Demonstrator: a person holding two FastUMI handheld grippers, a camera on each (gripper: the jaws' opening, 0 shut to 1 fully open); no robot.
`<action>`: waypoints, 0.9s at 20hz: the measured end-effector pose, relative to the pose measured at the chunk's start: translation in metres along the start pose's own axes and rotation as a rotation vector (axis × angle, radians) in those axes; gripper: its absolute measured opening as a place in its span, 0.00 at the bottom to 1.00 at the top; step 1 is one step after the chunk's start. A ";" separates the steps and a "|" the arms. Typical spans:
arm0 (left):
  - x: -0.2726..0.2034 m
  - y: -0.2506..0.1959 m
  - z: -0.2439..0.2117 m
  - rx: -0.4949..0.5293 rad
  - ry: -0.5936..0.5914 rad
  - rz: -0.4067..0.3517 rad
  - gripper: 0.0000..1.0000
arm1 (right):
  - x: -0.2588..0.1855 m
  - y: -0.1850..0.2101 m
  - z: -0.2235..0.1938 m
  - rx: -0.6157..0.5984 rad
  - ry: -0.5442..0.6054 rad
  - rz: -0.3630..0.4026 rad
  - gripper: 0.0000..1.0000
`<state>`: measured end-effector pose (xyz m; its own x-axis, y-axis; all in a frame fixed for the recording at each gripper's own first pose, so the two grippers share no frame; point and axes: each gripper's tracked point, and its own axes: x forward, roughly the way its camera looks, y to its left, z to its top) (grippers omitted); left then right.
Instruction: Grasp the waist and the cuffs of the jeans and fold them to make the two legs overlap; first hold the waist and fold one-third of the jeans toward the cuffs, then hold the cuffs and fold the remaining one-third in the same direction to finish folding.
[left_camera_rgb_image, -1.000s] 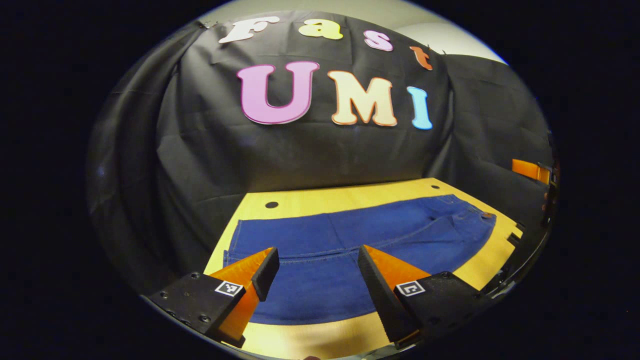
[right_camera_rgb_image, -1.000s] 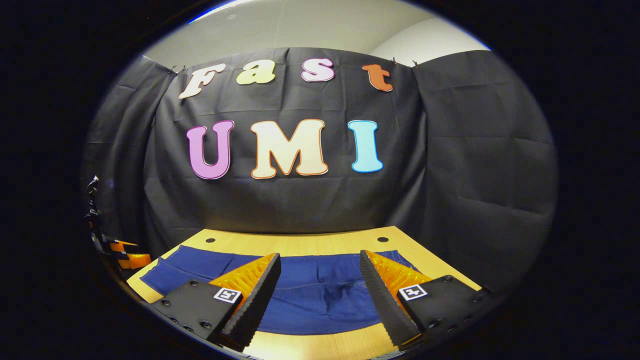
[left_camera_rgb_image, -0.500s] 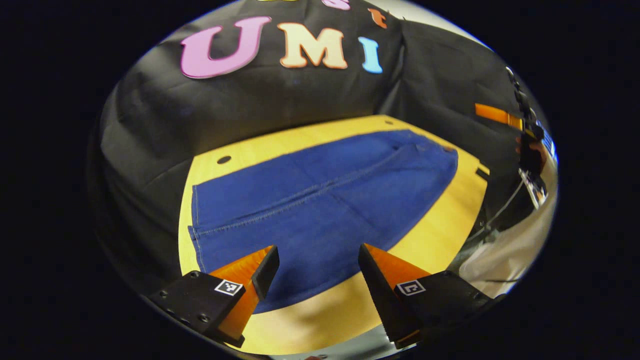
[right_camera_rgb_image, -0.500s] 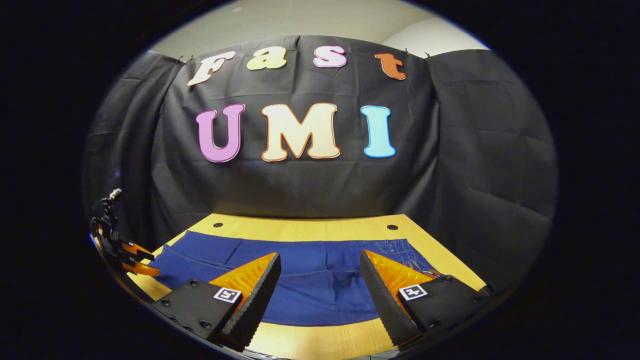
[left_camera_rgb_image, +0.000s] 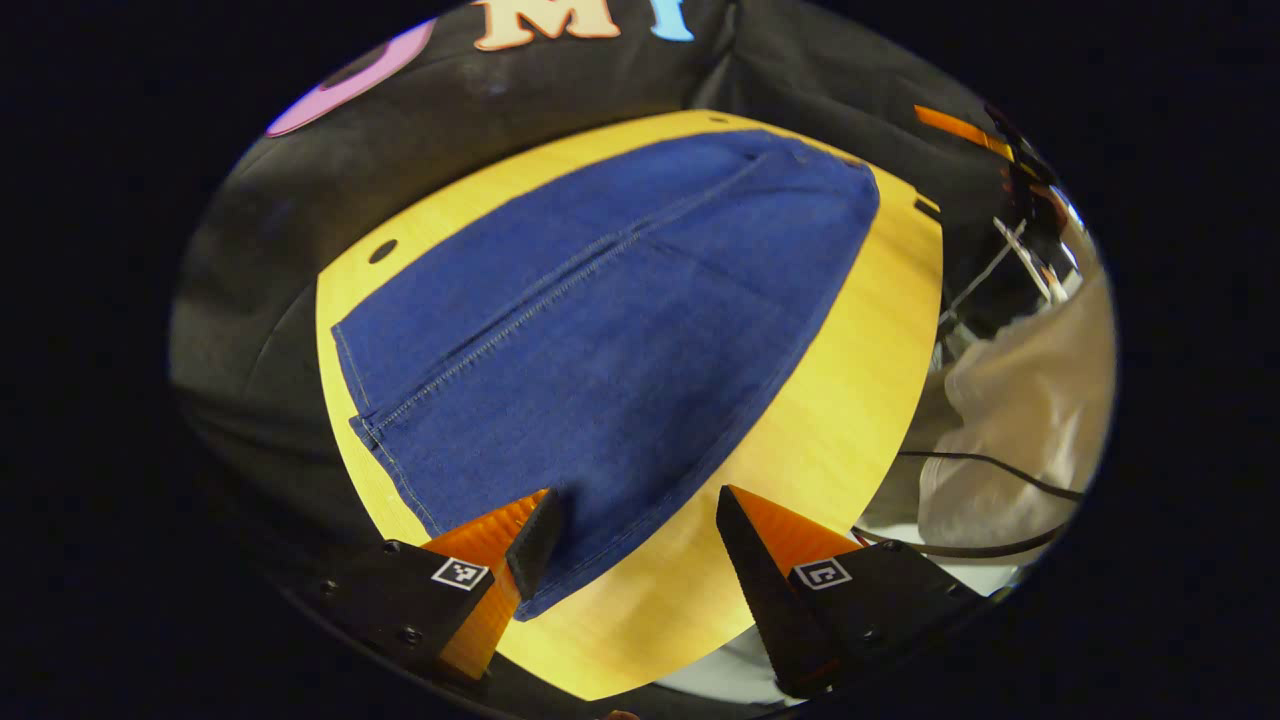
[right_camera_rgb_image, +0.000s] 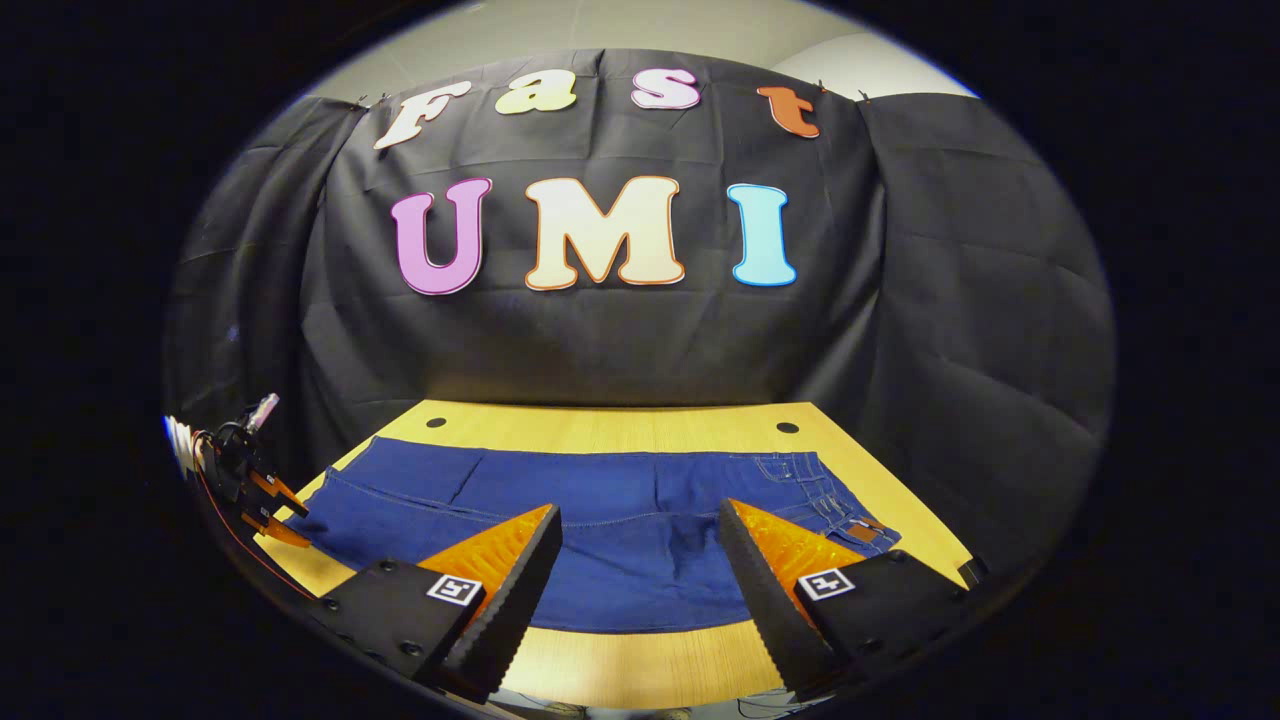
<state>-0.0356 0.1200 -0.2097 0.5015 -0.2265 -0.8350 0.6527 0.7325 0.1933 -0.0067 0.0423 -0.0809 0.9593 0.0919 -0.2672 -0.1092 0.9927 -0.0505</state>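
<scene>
Blue jeans (left_camera_rgb_image: 620, 340) lie flat on the yellow wooden table (left_camera_rgb_image: 850, 400), legs side by side, cuffs toward me and the waist at the far end. My left gripper (left_camera_rgb_image: 632, 510) hangs open above the near cuff corner, one finger (left_camera_rgb_image: 535, 530) over the denim edge and nothing between the two. In the right gripper view the jeans (right_camera_rgb_image: 620, 510) stretch across the table (right_camera_rgb_image: 600, 420), their waist with a brown patch (right_camera_rgb_image: 865, 532) at the right. The right gripper (right_camera_rgb_image: 640, 520) is open above their near edge, close to the waist end. The left gripper (right_camera_rgb_image: 265, 500) shows small at the far left.
Black cloth walls close the table's back and sides. Small round holes (left_camera_rgb_image: 382, 251) mark the tabletop's far corners. A person's light clothing (left_camera_rgb_image: 1030, 400) and black cables (left_camera_rgb_image: 990, 465) lie past the table's right edge in the left gripper view.
The left gripper has swung toward the cuff end and tipped down, so the whole jeans now show below it. The right gripper has drawn back a little, bringing the waist into sight. Both stay open.
</scene>
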 end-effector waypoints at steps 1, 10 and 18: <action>0.001 0.003 -0.006 0.037 0.034 -0.010 0.95 | -0.001 0.002 -0.001 -0.001 0.004 0.005 0.99; 0.018 0.010 -0.035 0.228 0.229 -0.063 0.94 | -0.008 -0.001 -0.011 -0.020 0.044 -0.006 0.98; 0.023 0.005 -0.034 0.243 0.284 -0.100 0.93 | -0.004 0.016 -0.038 -0.006 0.129 0.047 0.98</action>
<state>-0.0399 0.1405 -0.2450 0.2737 -0.0775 -0.9587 0.8228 0.5350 0.1916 -0.0218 0.0546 -0.1173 0.9115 0.1272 -0.3911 -0.1552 0.9871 -0.0405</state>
